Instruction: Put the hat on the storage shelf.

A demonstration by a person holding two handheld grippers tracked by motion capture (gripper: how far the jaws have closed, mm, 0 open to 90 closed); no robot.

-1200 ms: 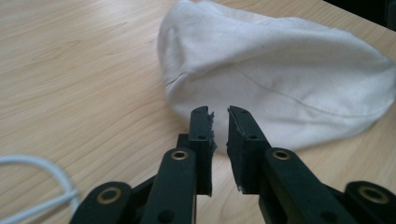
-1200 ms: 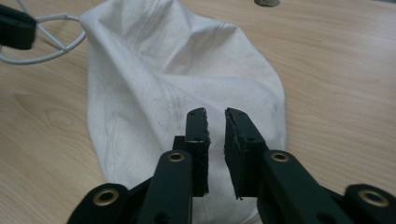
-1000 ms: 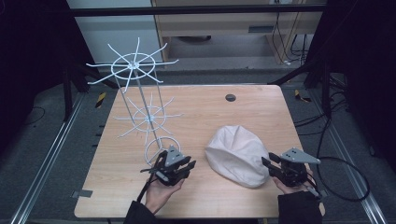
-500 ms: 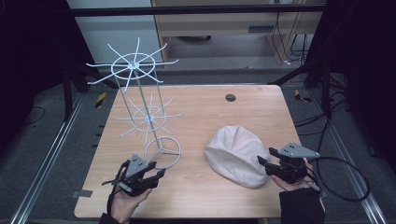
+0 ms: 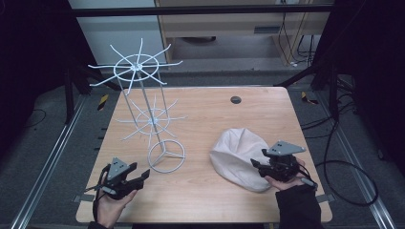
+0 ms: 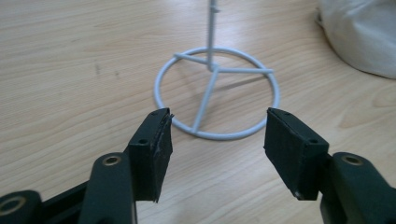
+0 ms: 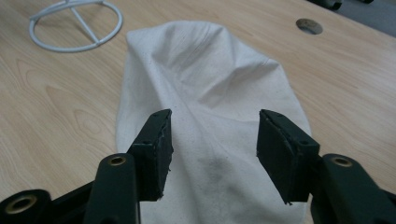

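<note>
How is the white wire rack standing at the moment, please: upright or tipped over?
Upright. The white wire rack stands on its ring base, flat on the table, pole rising straight with both spoked tiers level.

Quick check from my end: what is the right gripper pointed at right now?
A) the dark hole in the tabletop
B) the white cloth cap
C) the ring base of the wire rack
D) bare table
B: in the right gripper view the open right gripper frames the white cloth cap, and the rack's ring base sits off to the side.
</note>
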